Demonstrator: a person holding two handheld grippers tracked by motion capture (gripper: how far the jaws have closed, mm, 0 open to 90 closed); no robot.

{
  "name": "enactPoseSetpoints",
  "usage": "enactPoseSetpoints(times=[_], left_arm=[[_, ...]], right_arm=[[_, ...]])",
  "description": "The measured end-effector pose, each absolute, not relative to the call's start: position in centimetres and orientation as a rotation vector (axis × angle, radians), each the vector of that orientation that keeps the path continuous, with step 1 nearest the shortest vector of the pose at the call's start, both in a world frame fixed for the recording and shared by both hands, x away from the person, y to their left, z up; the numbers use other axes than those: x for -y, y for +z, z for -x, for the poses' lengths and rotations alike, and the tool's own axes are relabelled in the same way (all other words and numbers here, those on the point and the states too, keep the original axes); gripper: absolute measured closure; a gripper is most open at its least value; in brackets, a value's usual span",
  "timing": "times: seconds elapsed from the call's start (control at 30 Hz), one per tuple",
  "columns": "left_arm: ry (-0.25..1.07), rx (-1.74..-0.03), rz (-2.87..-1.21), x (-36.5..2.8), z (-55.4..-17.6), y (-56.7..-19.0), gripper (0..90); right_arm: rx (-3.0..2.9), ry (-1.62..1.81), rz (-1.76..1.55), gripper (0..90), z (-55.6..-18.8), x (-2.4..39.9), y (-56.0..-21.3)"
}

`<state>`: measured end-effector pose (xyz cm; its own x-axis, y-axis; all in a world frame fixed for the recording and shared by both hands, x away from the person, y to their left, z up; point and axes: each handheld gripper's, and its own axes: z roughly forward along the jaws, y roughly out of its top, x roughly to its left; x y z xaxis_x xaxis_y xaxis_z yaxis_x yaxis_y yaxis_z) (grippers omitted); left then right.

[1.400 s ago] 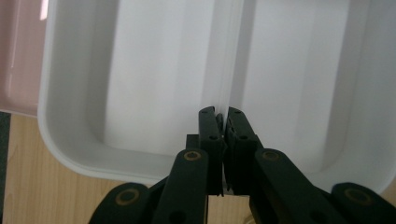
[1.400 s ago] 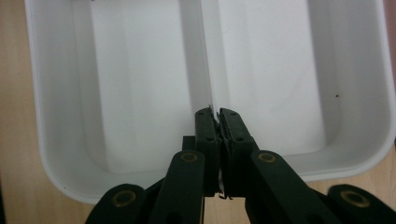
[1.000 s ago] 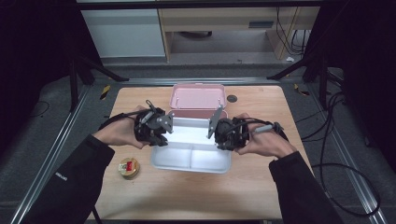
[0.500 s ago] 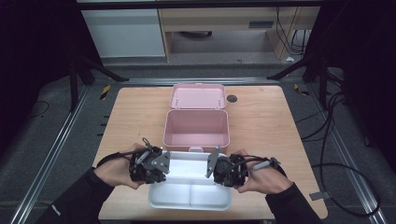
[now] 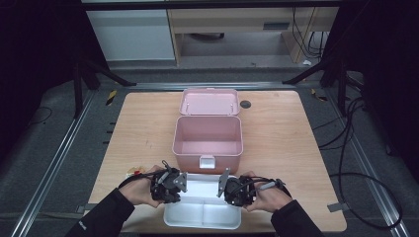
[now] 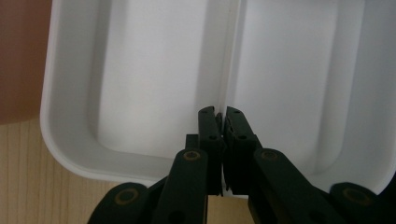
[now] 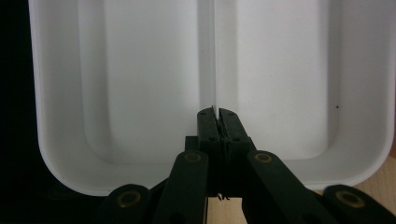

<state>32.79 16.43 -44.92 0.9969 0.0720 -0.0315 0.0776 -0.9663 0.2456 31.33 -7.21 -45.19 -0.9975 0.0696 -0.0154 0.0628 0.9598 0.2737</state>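
Note:
A white tray [image 5: 202,217] with divided compartments sits at the table's near edge, held from both sides. My left gripper [image 5: 170,186] is shut on the tray's left rim. In the left gripper view my jaws [image 6: 220,116] pinch the tray [image 6: 140,70] where its divider meets the rim. My right gripper [image 5: 232,190] is shut on the opposite rim. The right gripper view shows that gripper [image 7: 217,114] closed on the same white tray [image 7: 140,70] at the divider. Both compartments look empty.
An open pink box [image 5: 207,118] stands mid-table just beyond the tray, its lid [image 5: 209,101] folded back and its inside empty. A small black disc [image 5: 245,104] lies right of the lid. A small yellowish item [image 5: 132,171] peeks out by the left hand.
Both grippers have carried the white tray from over the pink box toward the near edge of the table, uncovering the open box.

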Motion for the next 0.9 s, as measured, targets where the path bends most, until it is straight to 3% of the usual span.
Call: enactPoseSetpoints(times=[0.5, 0.67, 0.9], left_arm=[[-0.026, -0.161, -2.902, -15.4, -34.3, -47.4, 85.2], [0.002, -0.24, -2.791, -16.5, -33.8, -45.4, 75.3], [0.137, -0.438, -2.661, -19.9, -33.1, -42.7, 56.7]], right_arm=[[-3.07, 0.431, -0.179, 86.6, -33.0, 8.1, -47.8], [-3.025, 0.519, -0.253, 68.7, -32.8, 8.6, -47.1], [-2.874, 0.763, -0.436, 44.7, -32.8, 10.9, -44.5]])
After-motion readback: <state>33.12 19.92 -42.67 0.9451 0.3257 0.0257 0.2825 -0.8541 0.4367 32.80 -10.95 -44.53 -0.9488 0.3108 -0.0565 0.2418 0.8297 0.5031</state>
